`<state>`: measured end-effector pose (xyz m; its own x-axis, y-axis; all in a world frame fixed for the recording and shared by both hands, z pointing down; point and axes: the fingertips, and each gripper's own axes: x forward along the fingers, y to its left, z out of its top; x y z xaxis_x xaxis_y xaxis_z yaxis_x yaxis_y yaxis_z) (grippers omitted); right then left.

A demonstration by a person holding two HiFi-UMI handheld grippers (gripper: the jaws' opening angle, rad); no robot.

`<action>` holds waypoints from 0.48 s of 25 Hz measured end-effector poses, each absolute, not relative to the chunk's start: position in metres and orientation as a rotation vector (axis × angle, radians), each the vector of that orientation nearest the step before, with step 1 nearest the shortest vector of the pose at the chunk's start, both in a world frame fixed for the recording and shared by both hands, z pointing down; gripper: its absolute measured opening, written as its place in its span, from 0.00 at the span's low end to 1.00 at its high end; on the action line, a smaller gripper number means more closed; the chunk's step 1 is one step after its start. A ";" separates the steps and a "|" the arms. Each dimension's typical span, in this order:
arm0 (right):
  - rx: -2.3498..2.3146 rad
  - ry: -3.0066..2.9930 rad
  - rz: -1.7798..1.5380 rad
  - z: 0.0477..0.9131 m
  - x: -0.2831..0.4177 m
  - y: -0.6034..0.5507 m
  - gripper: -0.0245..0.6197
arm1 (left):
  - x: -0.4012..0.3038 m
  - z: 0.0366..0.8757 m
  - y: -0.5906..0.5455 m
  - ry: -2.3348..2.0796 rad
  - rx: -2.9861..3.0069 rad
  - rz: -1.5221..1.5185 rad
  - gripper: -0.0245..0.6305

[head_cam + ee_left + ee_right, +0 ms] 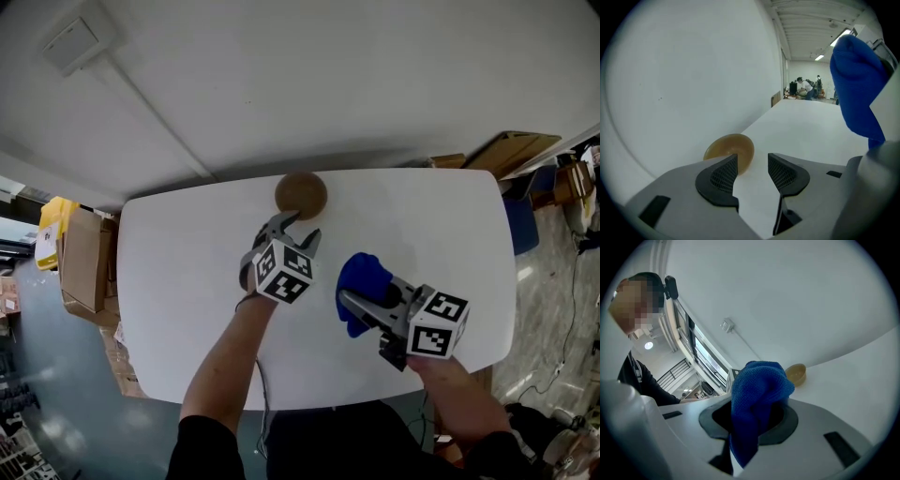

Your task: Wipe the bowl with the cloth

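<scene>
The right gripper [352, 300], nearest the head camera at the table's near edge, has its jaws clamped on a bunched blue microfibre cloth [366, 279]. In the right gripper view the cloth [757, 394] fills the gap between the jaws and hangs down over them, with a rounded fold standing above. Its marker cube [438, 325] sits just above the person's hand.

Beside it, further in over the table, the left gripper [295, 231] has its jaws wide apart and holds nothing. The left gripper view shows only bare tabletop between the two meshed pads [721, 177]. Its marker cube [283, 272] is at the end of a bare forearm [225, 356].

The small tan bowl [300, 194] stands upright on the white table [178, 281] near the far edge, just beyond the left gripper's jaw tips and apart from them. The cloth is well short of the bowl. Cardboard boxes [82, 258] stand on the floor left of the table.
</scene>
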<state>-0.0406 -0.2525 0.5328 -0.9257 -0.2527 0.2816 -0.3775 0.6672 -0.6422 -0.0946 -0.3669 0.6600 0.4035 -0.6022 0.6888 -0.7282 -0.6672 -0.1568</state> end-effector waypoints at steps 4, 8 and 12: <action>0.572 -2.715 1.103 0.529 -0.030 -0.252 0.16 | -0.092 0.665 -0.380 -1.179 2.476 1.148 0.35; 0.598 -2.706 1.111 0.529 -0.023 -0.248 0.16 | -0.090 0.668 -0.389 -1.187 2.463 1.154 0.23; 0.616 -2.711 1.134 0.526 -0.018 -0.248 0.16 | -0.088 0.672 -0.392 -1.165 2.463 1.168 0.19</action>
<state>-0.0179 -0.2477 0.5257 -0.9065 -0.3167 0.2792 -0.4212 0.6325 -0.6500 -0.0878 -0.3925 0.6722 0.3852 -0.5787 0.7188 -0.7175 -0.6777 -0.1612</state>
